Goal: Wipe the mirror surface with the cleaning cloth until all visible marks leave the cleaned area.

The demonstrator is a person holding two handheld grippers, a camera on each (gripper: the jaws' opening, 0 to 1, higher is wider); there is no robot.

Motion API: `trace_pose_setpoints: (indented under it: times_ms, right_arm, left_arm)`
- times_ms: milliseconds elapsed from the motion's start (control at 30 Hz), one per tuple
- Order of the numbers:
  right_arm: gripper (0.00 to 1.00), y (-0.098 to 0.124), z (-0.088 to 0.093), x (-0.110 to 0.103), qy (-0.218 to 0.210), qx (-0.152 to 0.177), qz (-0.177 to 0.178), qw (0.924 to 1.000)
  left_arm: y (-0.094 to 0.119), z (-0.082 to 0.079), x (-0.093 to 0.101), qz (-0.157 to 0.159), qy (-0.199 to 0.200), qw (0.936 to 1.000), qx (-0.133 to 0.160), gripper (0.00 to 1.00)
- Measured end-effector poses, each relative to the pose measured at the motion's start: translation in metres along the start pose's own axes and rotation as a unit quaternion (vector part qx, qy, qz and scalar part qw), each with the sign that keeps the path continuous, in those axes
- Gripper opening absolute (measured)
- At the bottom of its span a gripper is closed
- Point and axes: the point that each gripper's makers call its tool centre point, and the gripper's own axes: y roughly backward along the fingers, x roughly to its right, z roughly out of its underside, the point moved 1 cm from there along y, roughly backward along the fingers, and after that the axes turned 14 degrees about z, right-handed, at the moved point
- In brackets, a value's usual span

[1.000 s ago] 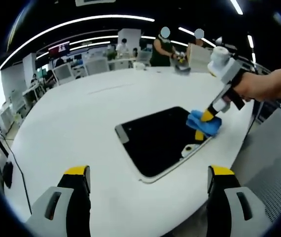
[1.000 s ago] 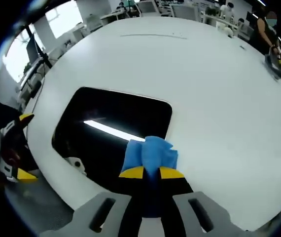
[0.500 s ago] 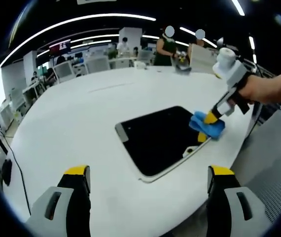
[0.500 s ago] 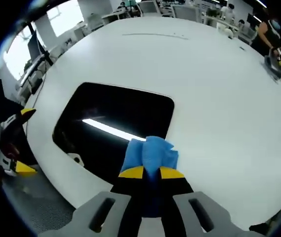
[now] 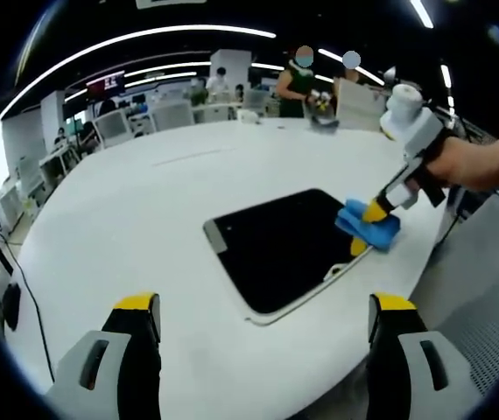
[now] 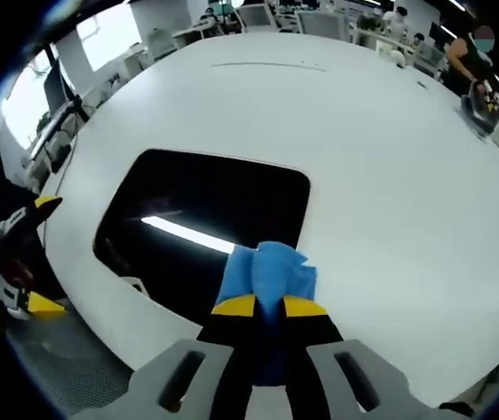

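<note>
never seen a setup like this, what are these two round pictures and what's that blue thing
No robot here: a person holds a two-jaw tool in each hand, and a fisheye camera rides on each. The left gripper view looks across a white table at a dark mirror; its own left tool is open. Coming in from the right is the right tool, held by a hand. It is shut on a blue cleaning cloth, pressed at the mirror's edge.

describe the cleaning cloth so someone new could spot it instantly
On the big white oval table lies a dark rectangular mirror near the edge. At the mirror's corner, the blue cleaning cloth is bunched in the right gripper. It is the one bright blue thing there.
</note>
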Motion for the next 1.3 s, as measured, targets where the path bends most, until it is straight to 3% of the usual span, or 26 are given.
trace_pose_setpoints:
  times_ms: [367,467,567,800,967,1300]
  right_arm:
    - [0.04,0.003,0.004,-0.002,0.007,-0.009,-0.003,0.9999]
    - [0.04,0.004,0.006,-0.003,-0.008,-0.023,-0.013,0.9996]
    - [0.05,0.004,0.006,-0.004,0.007,-0.031,-0.022,0.9993]
    - [0.04,0.005,0.007,-0.005,0.003,-0.037,-0.014,0.9992]
    - [0.04,0.004,0.005,-0.005,-0.005,-0.025,-0.006,0.9996]
    - [0.04,0.004,-0.004,-0.021,-0.01,-0.022,-0.008,0.9997]
  left_arm:
    - [0.0,0.0,-0.001,0.001,0.002,1.0,0.002,0.99]
    - [0.0,0.0,-0.001,0.0,0.003,1.0,0.004,0.99]
    - [0.002,0.002,-0.003,-0.005,0.018,0.9998,0.002,0.99]
    - [0.009,-0.01,-0.001,0.009,0.017,0.9996,0.021,0.99]
    - [0.023,-0.005,-0.016,0.003,0.01,0.9998,0.018,0.99]
    - [0.055,0.003,-0.048,-0.021,0.045,0.9981,0.036,0.99]
